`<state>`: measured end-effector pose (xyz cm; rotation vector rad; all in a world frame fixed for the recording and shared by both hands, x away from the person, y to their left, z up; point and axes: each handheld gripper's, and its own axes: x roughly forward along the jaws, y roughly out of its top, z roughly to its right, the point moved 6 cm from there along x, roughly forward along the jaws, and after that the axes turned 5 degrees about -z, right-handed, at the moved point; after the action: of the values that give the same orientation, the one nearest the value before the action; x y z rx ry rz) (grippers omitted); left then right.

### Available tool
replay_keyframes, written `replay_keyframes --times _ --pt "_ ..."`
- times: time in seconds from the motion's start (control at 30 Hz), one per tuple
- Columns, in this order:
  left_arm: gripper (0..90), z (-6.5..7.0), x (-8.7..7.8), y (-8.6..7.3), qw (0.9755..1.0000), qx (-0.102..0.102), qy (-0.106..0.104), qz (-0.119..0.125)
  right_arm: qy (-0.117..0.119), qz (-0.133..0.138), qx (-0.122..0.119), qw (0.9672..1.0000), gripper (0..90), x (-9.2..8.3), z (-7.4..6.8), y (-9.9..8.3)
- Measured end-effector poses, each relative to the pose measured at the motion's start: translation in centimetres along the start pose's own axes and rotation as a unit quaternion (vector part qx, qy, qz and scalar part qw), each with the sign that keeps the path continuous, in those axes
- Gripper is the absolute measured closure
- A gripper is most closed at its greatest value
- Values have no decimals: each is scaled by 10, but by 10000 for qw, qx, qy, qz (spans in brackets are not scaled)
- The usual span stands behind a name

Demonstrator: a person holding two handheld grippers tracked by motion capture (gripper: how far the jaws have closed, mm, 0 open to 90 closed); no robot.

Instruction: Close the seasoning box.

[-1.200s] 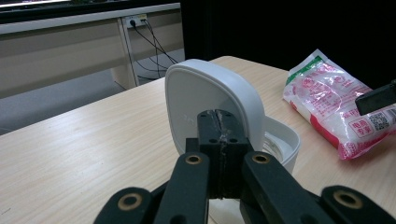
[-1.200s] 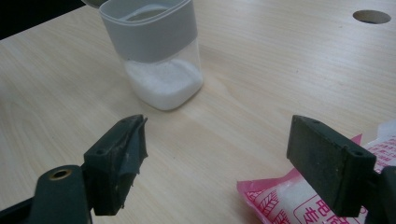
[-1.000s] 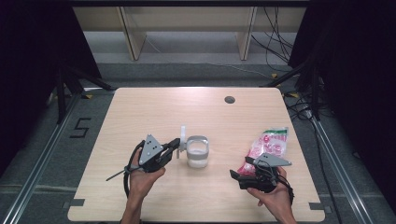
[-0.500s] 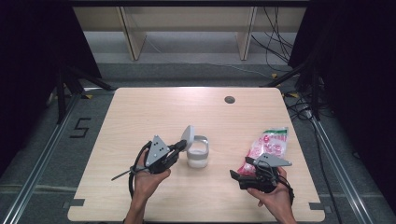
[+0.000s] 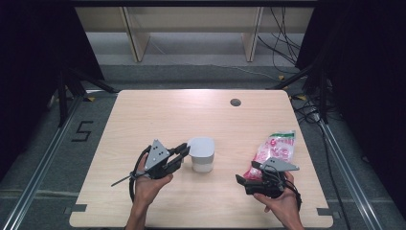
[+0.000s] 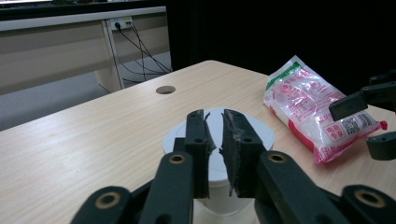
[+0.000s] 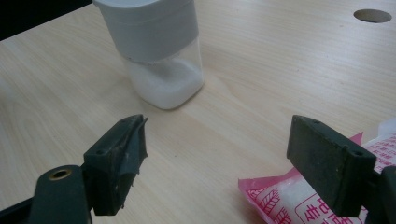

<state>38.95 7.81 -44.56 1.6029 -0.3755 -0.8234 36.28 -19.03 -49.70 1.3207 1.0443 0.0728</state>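
Observation:
A clear container with a white lid stands mid-table, white powder in its bottom. The lid lies flat on it. My left gripper is just left of the lid; its jaws have just been opening and stand a narrow gap apart with nothing between them. A pink and white bag with a green top lies at the right. My right gripper is open wide near the bag's near corner, holding nothing.
The wooden table has a round cable hole at the back right. Beyond the far edge stand desk legs and cables on the floor. The person's hands come in over the front edge.
The lid, held upright by the left gripper a second ago, has swung down flat onto the container. The left jaws have let go of it. The right gripper has not moved.

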Motion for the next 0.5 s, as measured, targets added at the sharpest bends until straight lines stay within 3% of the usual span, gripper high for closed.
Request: replay_keyframes --times 0.3,0.33,0.37,0.43,0.5 --pt "534 1 -3 -6 9998 -125 -144 5 12 -27 -50 10000 205 -1 0 0" --pt "514 0 -4 -7 9998 -128 -141 -24 12 -6 13 10000 205 -1 -1 0" --pt "492 0 -5 -8 9998 -166 -107 -85 11 -61 -114 9999 205 -2 1 -1" --pt "461 -1 -5 -11 9996 -259 -95 -92 10 -72 -126 9999 205 -2 1 -1" --pt "444 -2 -6 -13 9997 -207 -93 -94 21 -73 -130 9999 204 -2 1 -2"
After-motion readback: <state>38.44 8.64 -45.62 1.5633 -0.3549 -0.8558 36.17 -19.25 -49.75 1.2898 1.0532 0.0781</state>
